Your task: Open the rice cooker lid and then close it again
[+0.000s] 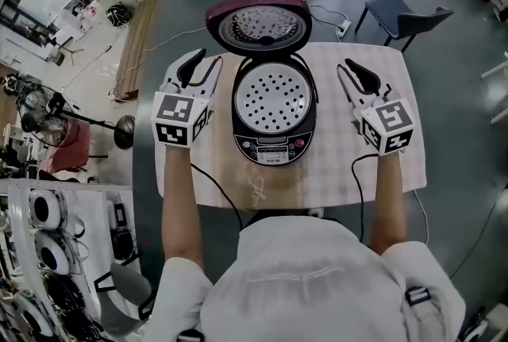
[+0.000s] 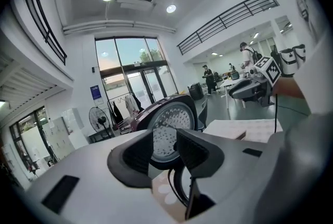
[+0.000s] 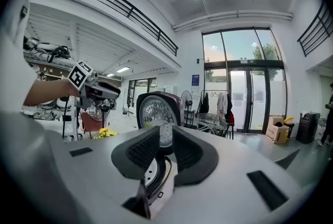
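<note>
**No wording you can read**

You can make out no word or number here. The rice cooker [image 1: 271, 106] carries print on its control panel [image 1: 271, 150], too small to read. Your left marker cube [image 1: 181, 120] and right marker cube [image 1: 388, 126] show black-and-white square codes, not letters. The blue wall sign [image 3: 194, 80] is too small to read, and so is the faint script on the tablecloth [image 1: 255, 191].
</note>
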Motion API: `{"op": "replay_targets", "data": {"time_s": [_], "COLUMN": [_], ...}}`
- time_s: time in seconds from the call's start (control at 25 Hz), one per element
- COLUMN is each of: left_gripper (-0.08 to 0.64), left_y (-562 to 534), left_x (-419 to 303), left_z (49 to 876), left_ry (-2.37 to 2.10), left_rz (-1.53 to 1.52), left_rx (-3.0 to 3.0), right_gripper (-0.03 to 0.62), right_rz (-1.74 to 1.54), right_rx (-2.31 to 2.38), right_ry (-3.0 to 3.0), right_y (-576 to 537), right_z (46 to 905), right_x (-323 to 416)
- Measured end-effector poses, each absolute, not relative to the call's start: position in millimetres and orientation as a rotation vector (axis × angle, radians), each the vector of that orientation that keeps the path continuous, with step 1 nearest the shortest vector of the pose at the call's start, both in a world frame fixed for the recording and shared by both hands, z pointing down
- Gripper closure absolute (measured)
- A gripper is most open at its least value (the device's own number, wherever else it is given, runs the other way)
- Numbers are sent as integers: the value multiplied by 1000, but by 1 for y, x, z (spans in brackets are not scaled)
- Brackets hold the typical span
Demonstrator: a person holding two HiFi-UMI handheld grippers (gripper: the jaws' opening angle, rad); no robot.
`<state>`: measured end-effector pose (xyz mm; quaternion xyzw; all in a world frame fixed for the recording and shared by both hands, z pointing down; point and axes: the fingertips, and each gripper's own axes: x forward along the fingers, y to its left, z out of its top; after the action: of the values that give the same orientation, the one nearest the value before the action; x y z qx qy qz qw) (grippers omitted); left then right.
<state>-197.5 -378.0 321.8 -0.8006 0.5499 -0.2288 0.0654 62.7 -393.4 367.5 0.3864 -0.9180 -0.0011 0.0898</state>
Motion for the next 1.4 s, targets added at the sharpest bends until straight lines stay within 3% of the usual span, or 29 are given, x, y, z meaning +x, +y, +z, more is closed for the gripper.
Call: {"op": "replay_targets", "data": {"time_s": [0.44, 0.92, 1.16, 1.4], "left_gripper": [371, 267, 267, 313], "left_y": [-449, -491, -500, -499], "left_x": [-218, -208, -200, -202], "left_z": [310, 318, 321, 321], "left_ry": [1465, 1218, 1108, 1138], "left_rz": [-643, -679, -690, -689], "left_rx": [-2471, -2594, -2638, -2608], "right_gripper": [499, 499, 499, 499], "right_rz": [47, 99, 105, 100], "right_rx": [1171, 1165, 1161, 1163], "right_ry": [-2684, -2621, -2603, -2606], "right_y": [-408, -402, -398, -396], "right_z": [382, 409, 411, 409], "right_x": [27, 10, 6, 6]}}
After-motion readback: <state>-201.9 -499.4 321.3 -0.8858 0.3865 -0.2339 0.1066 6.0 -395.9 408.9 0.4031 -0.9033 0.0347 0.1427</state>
